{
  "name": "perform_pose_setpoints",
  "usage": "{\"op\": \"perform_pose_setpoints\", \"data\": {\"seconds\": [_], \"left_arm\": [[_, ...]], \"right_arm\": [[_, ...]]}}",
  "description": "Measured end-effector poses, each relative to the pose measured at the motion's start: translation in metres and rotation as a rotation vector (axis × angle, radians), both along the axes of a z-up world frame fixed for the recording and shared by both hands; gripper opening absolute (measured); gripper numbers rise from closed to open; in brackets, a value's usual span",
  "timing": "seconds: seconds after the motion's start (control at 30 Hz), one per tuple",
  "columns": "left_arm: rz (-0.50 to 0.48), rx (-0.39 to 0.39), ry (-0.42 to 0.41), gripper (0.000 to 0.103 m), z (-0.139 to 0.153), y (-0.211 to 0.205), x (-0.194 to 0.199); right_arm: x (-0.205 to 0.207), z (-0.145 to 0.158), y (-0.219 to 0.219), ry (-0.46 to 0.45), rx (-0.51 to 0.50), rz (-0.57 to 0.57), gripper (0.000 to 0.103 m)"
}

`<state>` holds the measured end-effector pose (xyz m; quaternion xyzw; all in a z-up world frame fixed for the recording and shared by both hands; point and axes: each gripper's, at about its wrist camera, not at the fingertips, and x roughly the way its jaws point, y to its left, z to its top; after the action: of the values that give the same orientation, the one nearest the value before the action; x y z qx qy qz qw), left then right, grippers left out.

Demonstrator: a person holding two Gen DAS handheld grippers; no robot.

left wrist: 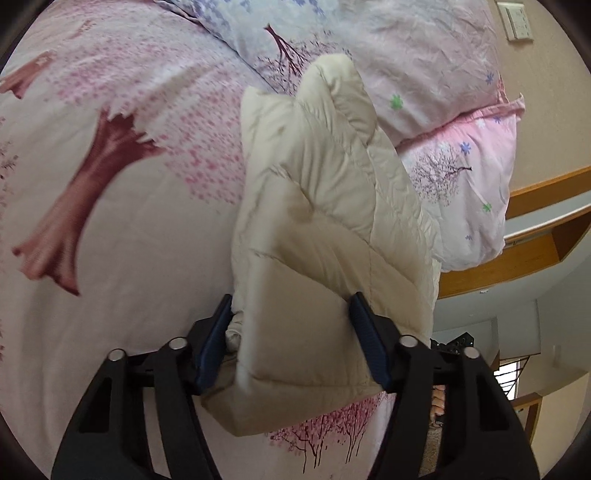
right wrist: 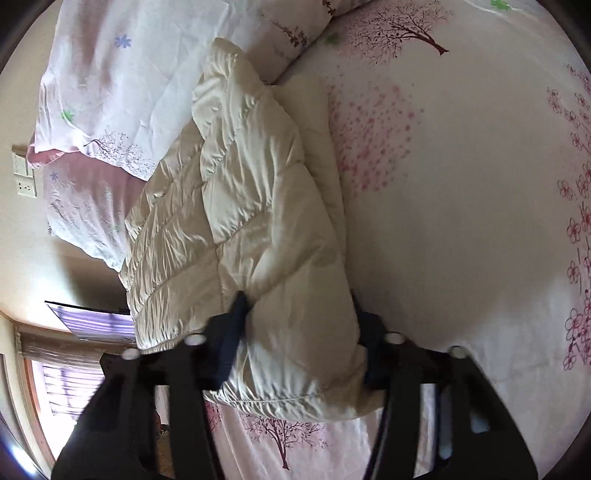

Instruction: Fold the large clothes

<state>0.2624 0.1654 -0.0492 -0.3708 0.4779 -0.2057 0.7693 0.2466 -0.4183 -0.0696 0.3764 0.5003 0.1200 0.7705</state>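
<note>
Bed sheet [left wrist: 122,325]: pale pink w/ printed red-brown tree trunks and pink blossom dots; covers most of both views. Two pillows stacked at bed edge: upper pillow [left wrist: 424,66] pale pink, creased, w/ small green and blue flowers; lower pillow [left wrist: 469,177] pink-to-white w/ a thin dark tree print. Upper touches lower. Wall switch plate [left wrist: 517,20] on beige wall beside pillows. Wooden shelf [left wrist: 535,229] nr lower pillow. Window w/ wood frame [right wrist: 55,387] in right wrist view, lower left.

The right tool [right wrist: 295,325] clamps a folded cream quilted jacket [right wrist: 255,206] lying on a bed [right wrist: 461,240] with a cherry-tree sheet, its far end against floral pillows [right wrist: 122,85]
</note>
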Motion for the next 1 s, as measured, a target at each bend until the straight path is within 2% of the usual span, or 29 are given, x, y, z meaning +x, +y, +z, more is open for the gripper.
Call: {"op": "perform_pose_setpoints", "data": {"seconds": [0.03,0.07,0.13,0.23,0.4,0.57,0.87,1.0], "left_arm": [[0.0,-0.008,0.006,0.046,-0.002,-0.002,0.001],[0.0,-0.018,0.008,0.042,-0.004,-0.005,0.001],[0.004,-0.023,-0.012,0.027,-0.003,-0.007,0.0],[0.012,-0.04,-0.059,0.019,0.006,-0.005,-0.004],[0.037,-0.064,-0.125,0.017,0.027,0.009,-0.019],[0.078,-0.077,-0.158,0.017,0.037,0.032,-0.047],[0.162,-0.098,-0.151,0.017,0.027,0.074,-0.113],[0.183,-0.087,-0.175,0.017,0.031,0.091,-0.134]], "right_arm": [[-0.002,-0.001,0.0,-0.004,0.018,0.0,0.034],[-0.002,-0.001,0.002,-0.009,0.031,-0.004,0.029],[-0.003,0.001,0.002,-0.02,0.033,-0.008,0.024],[-0.007,0.011,0.008,-0.05,0.031,-0.016,0.019],[-0.023,0.029,0.012,-0.104,0.069,0.009,0.017],[-0.046,0.037,0.031,-0.13,0.099,0.074,0.017],[-0.089,0.026,0.062,-0.116,0.135,0.159,0.017],[-0.101,0.02,0.083,-0.095,0.142,0.19,0.017]]}}
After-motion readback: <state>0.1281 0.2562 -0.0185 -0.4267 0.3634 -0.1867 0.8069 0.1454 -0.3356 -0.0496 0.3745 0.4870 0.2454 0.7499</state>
